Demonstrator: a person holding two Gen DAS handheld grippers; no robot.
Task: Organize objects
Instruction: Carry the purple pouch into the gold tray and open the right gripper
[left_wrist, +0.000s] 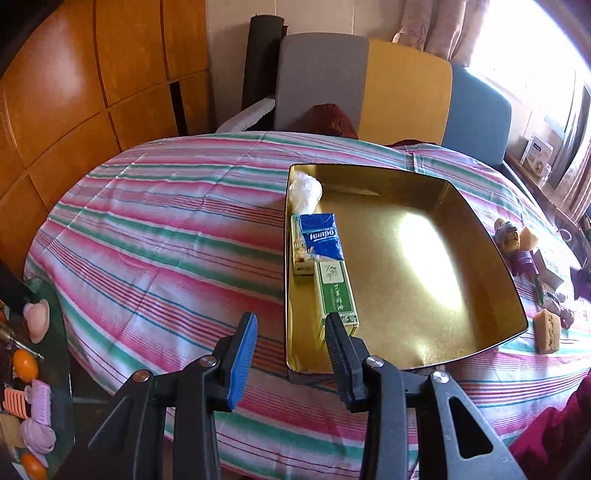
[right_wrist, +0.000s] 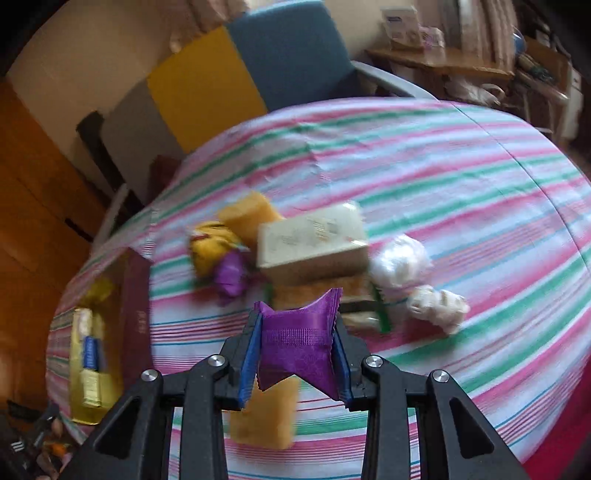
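Observation:
An open gold tin (left_wrist: 476, 236) sits on the striped tablecloth. Along its left wall lie a white plastic-wrapped ball (left_wrist: 304, 192), a blue Tempo tissue pack (left_wrist: 321, 236) and a green box (left_wrist: 336, 291). My left gripper (left_wrist: 291, 321) hovers over the tin's near left corner, open, with nothing between its fingers. In the blurred right wrist view my right gripper (right_wrist: 297, 325) is shut on a purple packet (right_wrist: 299, 343), held above the cloth. Beyond it lie a beige box (right_wrist: 314, 240), a yellow sponge block (right_wrist: 249, 212), a yellow striped packet (right_wrist: 210, 247) and a white wrapped ball (right_wrist: 400, 262).
The tin's dark red outer wall (right_wrist: 135, 295) shows at the left of the right wrist view. Another yellow block (right_wrist: 264, 413) lies under the right gripper. Loose snacks (left_wrist: 511, 240) sit right of the tin. Chairs (left_wrist: 406, 92) stand behind the table; a cluttered side table (left_wrist: 33, 369) is at the left.

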